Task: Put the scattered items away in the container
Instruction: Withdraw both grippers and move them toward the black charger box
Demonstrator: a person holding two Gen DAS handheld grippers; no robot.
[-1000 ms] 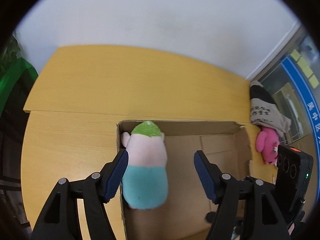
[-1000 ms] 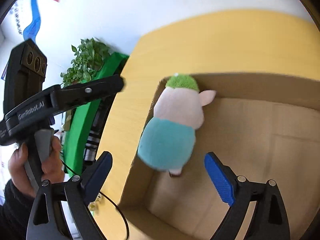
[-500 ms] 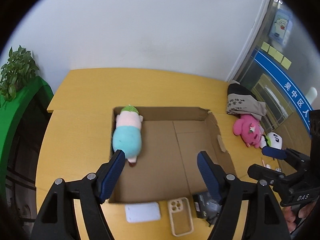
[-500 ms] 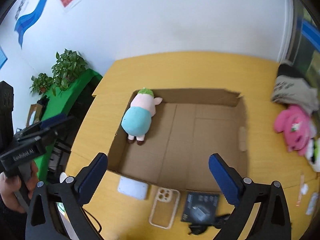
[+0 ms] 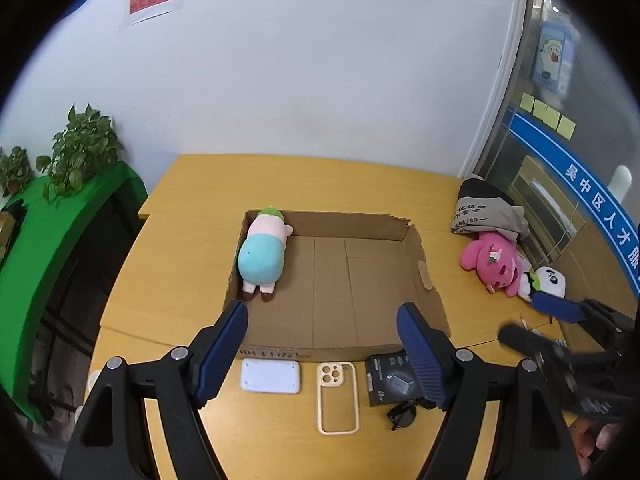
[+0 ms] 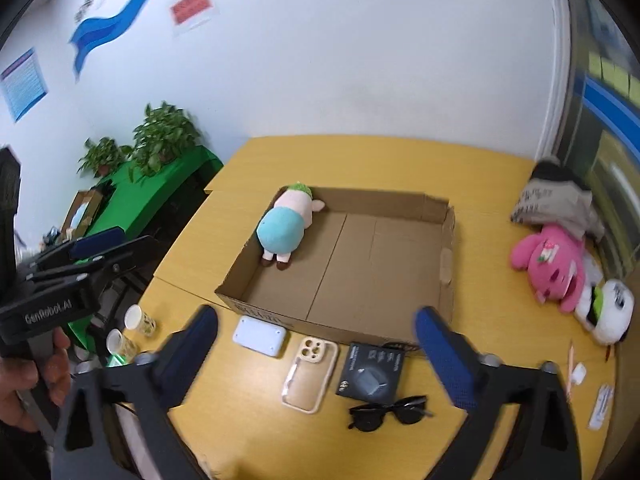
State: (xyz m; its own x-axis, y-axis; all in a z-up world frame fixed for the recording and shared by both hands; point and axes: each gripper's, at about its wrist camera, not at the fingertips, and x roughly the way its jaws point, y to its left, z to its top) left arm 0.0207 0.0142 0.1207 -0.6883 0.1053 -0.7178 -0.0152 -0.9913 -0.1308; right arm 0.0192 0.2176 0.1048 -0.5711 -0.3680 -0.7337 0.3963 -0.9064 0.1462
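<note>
The open cardboard box (image 5: 416, 248) (image 6: 448, 232) holds a teal, pink and green plush (image 5: 262, 256) (image 6: 282, 232) lying in its far left corner. A pink plush (image 5: 490, 262) (image 6: 552, 260) and a panda plush (image 5: 550, 280) lie on the table to the right. Along the box's near wall lie a white flat case (image 5: 270, 376), a beige phone case (image 5: 330, 374), a black packet (image 5: 390, 380) and sunglasses (image 6: 384, 414). My left gripper (image 5: 322, 320) and right gripper (image 6: 316, 320) hover above these, jaws closing, nothing between them.
A folded grey and black cloth (image 5: 484, 212) lies at the table's far right corner. Two paper cups (image 6: 138, 320) stand at the table's left edge. Small white items (image 6: 600, 400) lie at the near right. A green cabinet (image 6: 160, 188) with plants stands to the left.
Both grippers have pulled back and up from the box. The teal plush, hanging between them a second ago, now lies in the box. The right jaws have narrowed.
</note>
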